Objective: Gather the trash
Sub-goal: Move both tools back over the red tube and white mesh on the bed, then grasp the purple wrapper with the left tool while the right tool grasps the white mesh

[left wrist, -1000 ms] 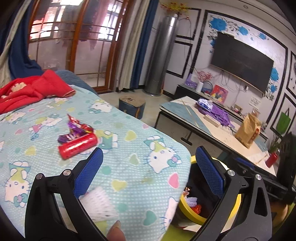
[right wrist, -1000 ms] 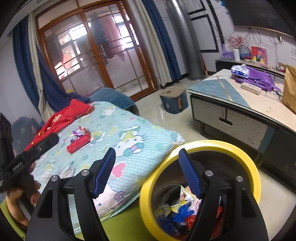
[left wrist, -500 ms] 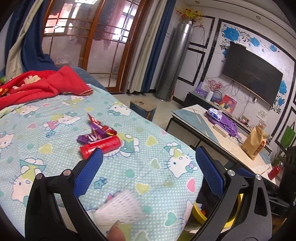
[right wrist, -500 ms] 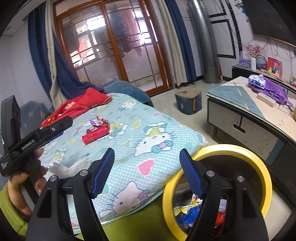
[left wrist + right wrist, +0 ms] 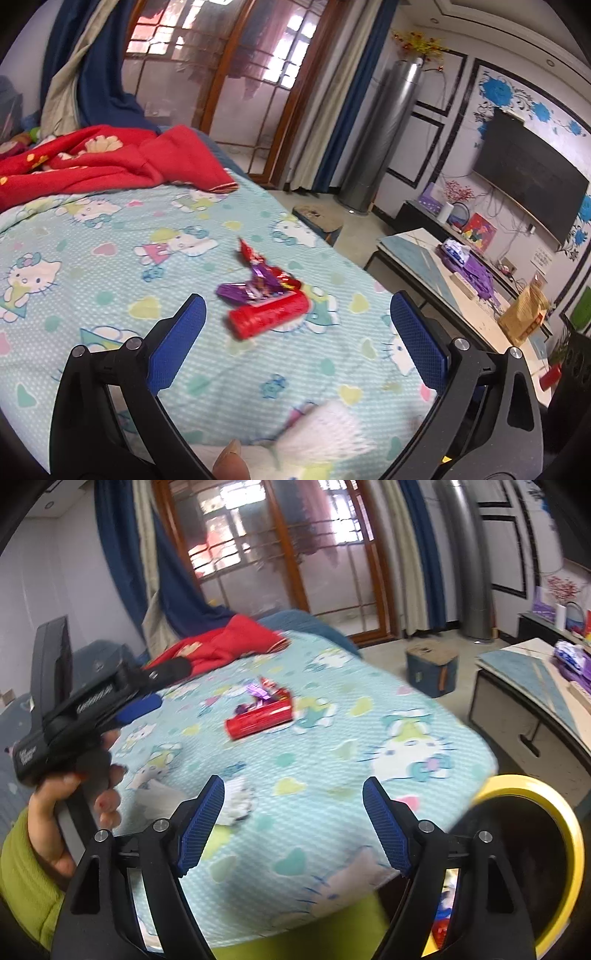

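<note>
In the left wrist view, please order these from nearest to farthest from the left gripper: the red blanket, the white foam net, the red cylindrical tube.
1. White foam net: on the bedspread, low between the fingers of the left gripper.
2. Red cylindrical tube: mid-bed, ahead, beside purple wrappers.
3. Red blanket: far left end.

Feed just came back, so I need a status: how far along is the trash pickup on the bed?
Partly done: some scraps already lie inside the yellow bin. In hand: nothing; the left gripper and right gripper are both open and empty. Left to collect: the red tube, the purple wrappers against it, and the white foam net on the blanket.
</note>
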Demonstrator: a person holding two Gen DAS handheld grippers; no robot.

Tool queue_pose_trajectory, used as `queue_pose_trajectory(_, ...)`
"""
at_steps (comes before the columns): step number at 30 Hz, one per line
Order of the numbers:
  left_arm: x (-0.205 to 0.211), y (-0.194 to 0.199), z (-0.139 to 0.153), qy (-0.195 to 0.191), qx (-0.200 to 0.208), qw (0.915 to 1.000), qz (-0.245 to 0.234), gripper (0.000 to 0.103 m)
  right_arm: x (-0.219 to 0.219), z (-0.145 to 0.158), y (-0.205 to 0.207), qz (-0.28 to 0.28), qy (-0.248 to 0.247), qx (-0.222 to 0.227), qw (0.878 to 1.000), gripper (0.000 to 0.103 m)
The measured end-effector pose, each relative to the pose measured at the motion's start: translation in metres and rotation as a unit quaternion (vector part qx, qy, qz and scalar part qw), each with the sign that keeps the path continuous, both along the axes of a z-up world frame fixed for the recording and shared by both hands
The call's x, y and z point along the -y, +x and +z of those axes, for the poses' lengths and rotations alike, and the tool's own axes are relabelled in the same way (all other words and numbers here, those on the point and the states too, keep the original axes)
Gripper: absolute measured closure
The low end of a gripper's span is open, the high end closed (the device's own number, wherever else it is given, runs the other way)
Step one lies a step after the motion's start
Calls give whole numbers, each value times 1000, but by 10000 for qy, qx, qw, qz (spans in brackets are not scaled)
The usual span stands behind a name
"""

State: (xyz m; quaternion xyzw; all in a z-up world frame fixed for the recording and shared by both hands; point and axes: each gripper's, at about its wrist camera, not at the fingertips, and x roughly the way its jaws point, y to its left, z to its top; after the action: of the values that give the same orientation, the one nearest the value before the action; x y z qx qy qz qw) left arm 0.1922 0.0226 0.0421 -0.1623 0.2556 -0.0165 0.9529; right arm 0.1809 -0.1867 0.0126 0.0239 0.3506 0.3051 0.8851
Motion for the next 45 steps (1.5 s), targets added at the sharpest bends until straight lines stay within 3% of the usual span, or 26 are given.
queue_pose_trajectory(11, -39, 52, -20, 94, -816, 9962, -279, 11, -62, -36, 21, 675, -71, -775, 9947, 28)
queue_pose_trajectory(18, -43, 96, -49, 194, -1374, 9885, -609, 12, -67, -55, 30, 694, 4, -1015, 9924, 28)
queue_pose_trajectory(22, -45, 122, -68, 84, -1690, 9831, -696, 17, -63, -56, 31, 751, 92, -1031, 9918, 42)
queue_pose_trajectory(28, -49, 146, -80, -126, -1895, 9787, -782, 21, -58, -58, 29, 764, 138, -1000, 9920, 53)
queue_pose_trajectory(30, -50, 151, -85, -245, -1968, 9772, -763, 25, -58, -57, 28, 760, 144, -995, 9920, 55)
queue_pose_trajectory(35, -46, 154, -88, -63, -1960, 9777, -750, 33, -58, -57, 23, 821, 134, -934, 9922, 63)
queue_pose_trajectory(37, -45, 152, -88, -45, -1942, 9780, -755, 44, -58, -57, 21, 832, 124, -905, 9923, 68)
queue_pose_trajectory(38, -44, 150, -87, -18, -1951, 9780, -732, 55, -58, -57, 19, 839, 126, -904, 9923, 69)
queue_pose_trajectory(45, -36, 138, -88, 263, -1853, 9792, -783, 65, -59, -57, 16, 865, 113, -902, 9921, 77)
